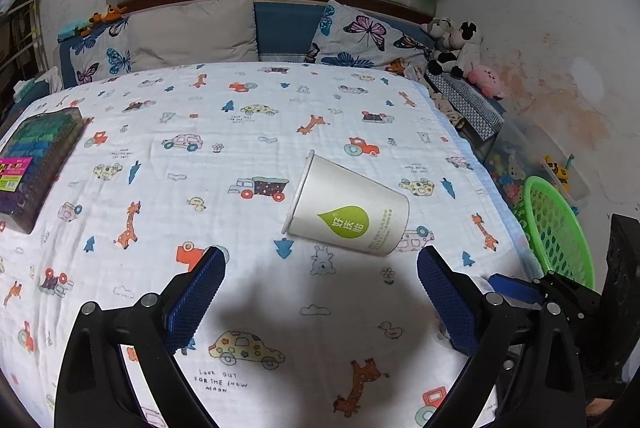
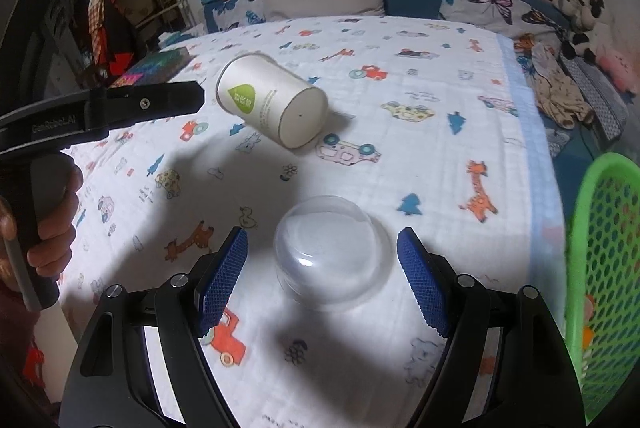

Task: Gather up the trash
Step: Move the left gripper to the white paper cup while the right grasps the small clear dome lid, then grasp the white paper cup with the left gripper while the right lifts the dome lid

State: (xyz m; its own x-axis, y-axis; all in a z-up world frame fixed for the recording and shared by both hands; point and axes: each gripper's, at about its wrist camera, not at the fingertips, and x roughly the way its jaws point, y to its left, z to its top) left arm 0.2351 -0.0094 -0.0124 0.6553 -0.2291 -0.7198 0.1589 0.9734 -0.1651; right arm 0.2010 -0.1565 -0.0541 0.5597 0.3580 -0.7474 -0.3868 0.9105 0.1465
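A white paper cup (image 1: 348,210) with a green drop logo lies on its side on the bed, just beyond my open left gripper (image 1: 320,260). It also shows in the right wrist view (image 2: 272,100), base toward the camera. A clear plastic dome lid (image 2: 332,248) rests on the sheet between the blue pads of my open right gripper (image 2: 322,240), not touched. A green mesh basket (image 2: 604,268) stands at the bed's right edge and shows in the left wrist view (image 1: 556,232) too. The left gripper's body (image 2: 100,108) shows at the left of the right wrist view.
The bed carries a white sheet (image 1: 240,156) printed with cars and giraffes. A dark box of coloured items (image 1: 36,156) lies at the left. Pillows (image 1: 192,32) and plush toys (image 1: 460,48) line the headboard. A toy bin (image 1: 532,164) sits by the right wall.
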